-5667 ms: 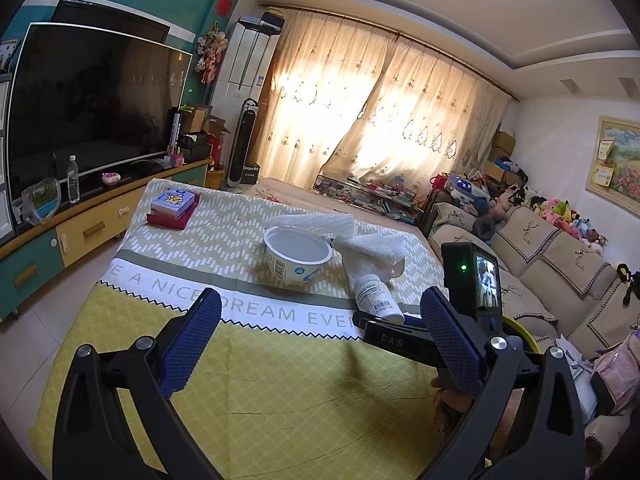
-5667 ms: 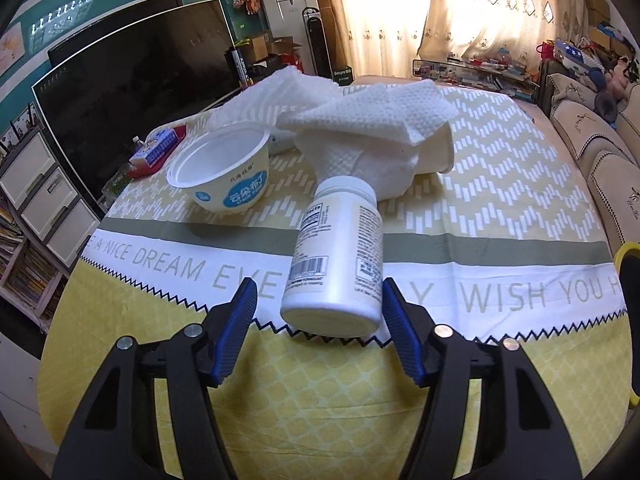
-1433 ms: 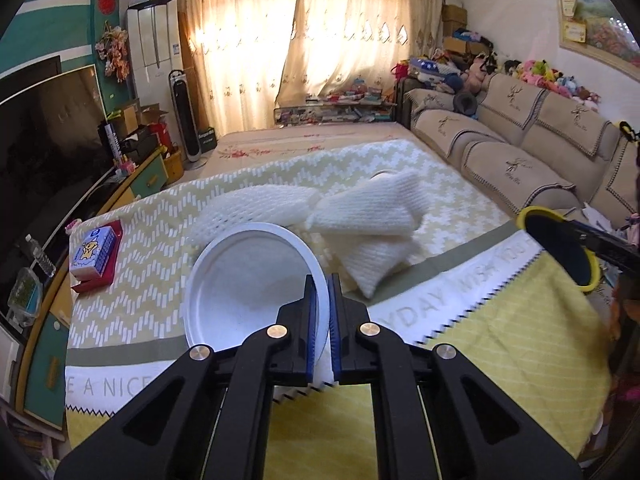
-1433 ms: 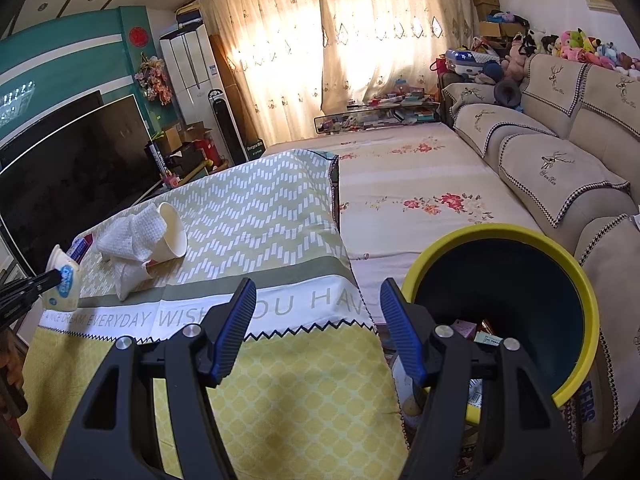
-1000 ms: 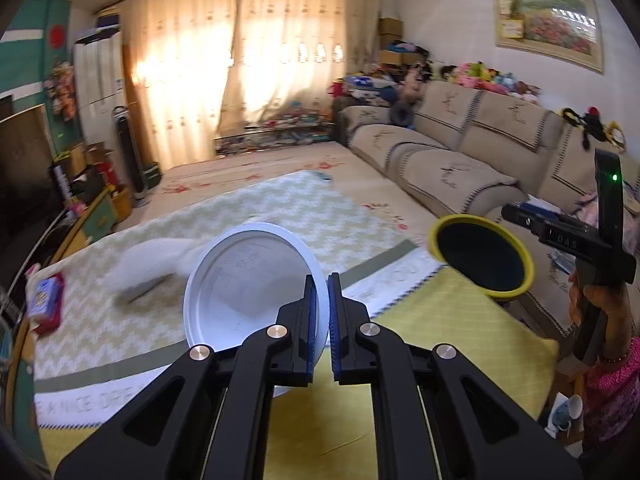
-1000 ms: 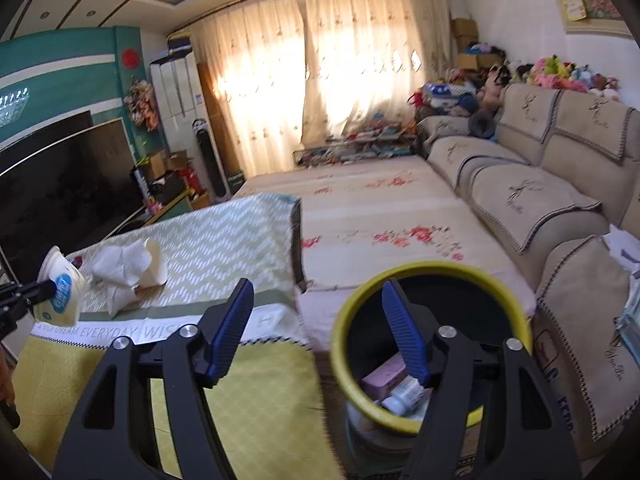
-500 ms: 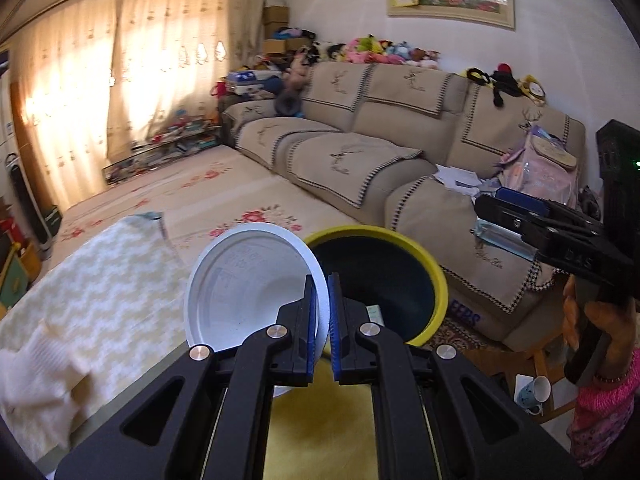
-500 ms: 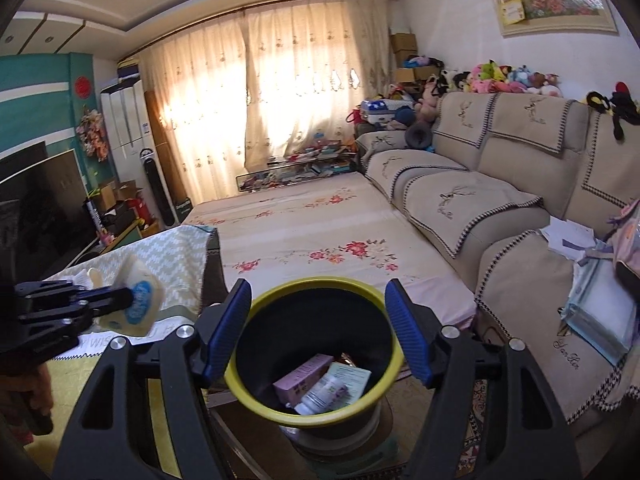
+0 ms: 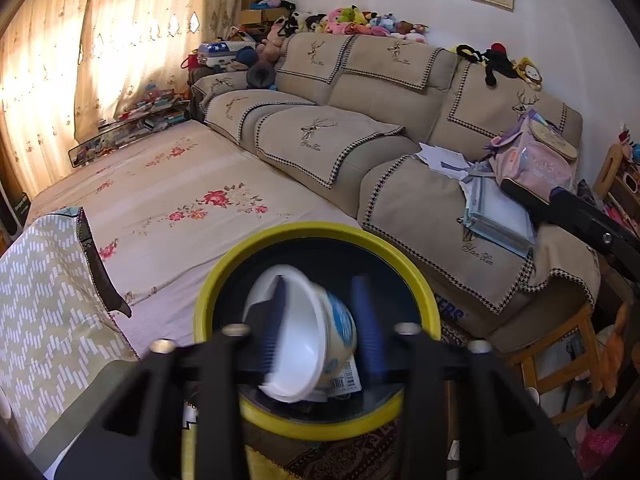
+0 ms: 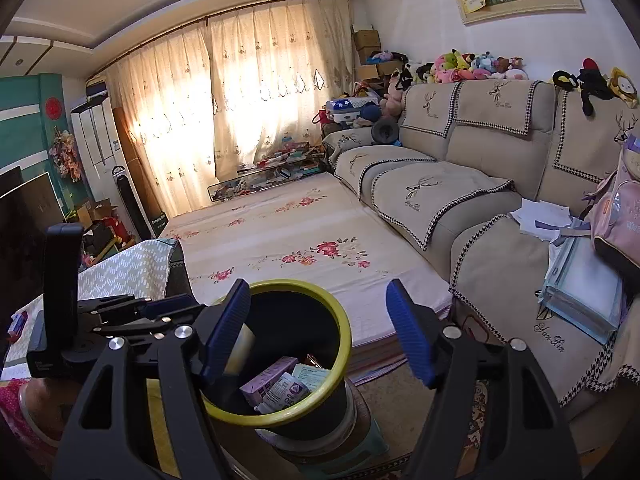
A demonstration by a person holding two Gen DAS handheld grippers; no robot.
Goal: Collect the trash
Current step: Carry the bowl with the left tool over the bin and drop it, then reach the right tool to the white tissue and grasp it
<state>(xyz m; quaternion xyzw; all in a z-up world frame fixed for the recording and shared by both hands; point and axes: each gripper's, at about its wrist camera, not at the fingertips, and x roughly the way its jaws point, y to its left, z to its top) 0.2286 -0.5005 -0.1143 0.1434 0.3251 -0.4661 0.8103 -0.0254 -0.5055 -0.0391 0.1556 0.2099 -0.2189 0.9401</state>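
A white plastic tub with a blue label (image 9: 308,336) is tilted and blurred inside the mouth of the yellow-rimmed dark trash bin (image 9: 316,236). My left gripper (image 9: 320,324) is open right above the bin, its blue pads apart on either side of the tub. My right gripper (image 10: 320,328) is open and empty, held over the same bin (image 10: 344,332). The bin holds a purple carton (image 10: 268,380) and a small bottle (image 10: 288,394). The left gripper shows in the right wrist view (image 10: 168,308) at the bin's left rim.
A beige sofa (image 9: 360,128) with papers and a pink backpack (image 9: 536,160) stands to the right. A floral-covered platform (image 10: 300,240) lies behind the bin. The table with the zigzag cloth (image 9: 44,292) is at the left. A wooden stool (image 9: 560,344) stands at the right.
My left gripper has carried the tub from the table over to the bin and opened; the tub is dropping into the bin. My right gripper has stayed open over the bin.
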